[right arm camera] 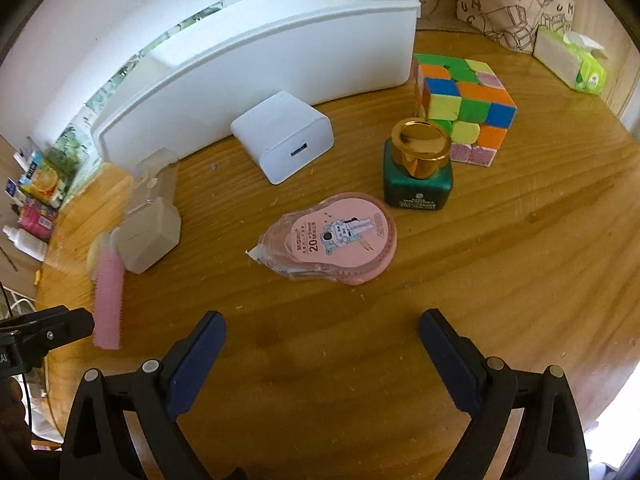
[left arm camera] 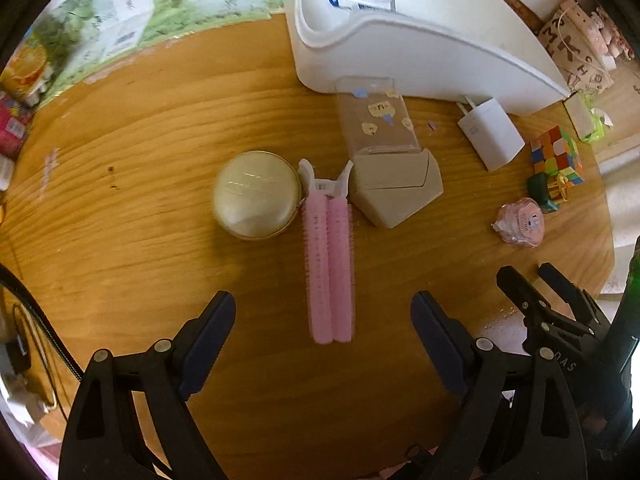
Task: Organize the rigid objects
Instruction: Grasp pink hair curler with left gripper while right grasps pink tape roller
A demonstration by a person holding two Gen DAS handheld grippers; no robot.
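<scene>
**Both grippers spread wide above a wooden table of small objects**

Left wrist view. The left gripper (left arm camera: 323, 312) points down at the wooden table (left arm camera: 140, 208) with its jaws spread wide; nothing is clamped. The near end of the pink hair-roller clip (left arm camera: 330, 264) lies on the table in the gap between the two blue pads (left arm camera: 214, 332), touching neither. The clip runs away from the camera. Its white handle end lies between a round cream compact (left arm camera: 256, 195) on the left and a beige base with a clear sticker-marked cap (left arm camera: 390, 164) on the right, just beside both. Farther off stands the white storage bin (left arm camera: 420, 52), with a few small items inside. At the right edge the right gripper (left arm camera: 548, 292) appears, apart from every object.

Right wrist view. The right gripper (right arm camera: 322, 344) also has its jaws wide apart, holding nothing, over bare table (right arm camera: 360, 320). Just beyond them lies a pink correction-tape dispenser (right arm camera: 332, 240) in clear wrap. Behind it, to the right, stands a green jar with a gold lid (right arm camera: 418, 168), touching or nearly touching a multicoloured puzzle cube (right arm camera: 464, 104). To the left lies a white charger block (right arm camera: 282, 136), near the wall of the white storage bin (right arm camera: 260, 60). At the far left, the pink clip (right arm camera: 108, 296) lies beside the tip of the left gripper (right arm camera: 60, 330).
</scene>
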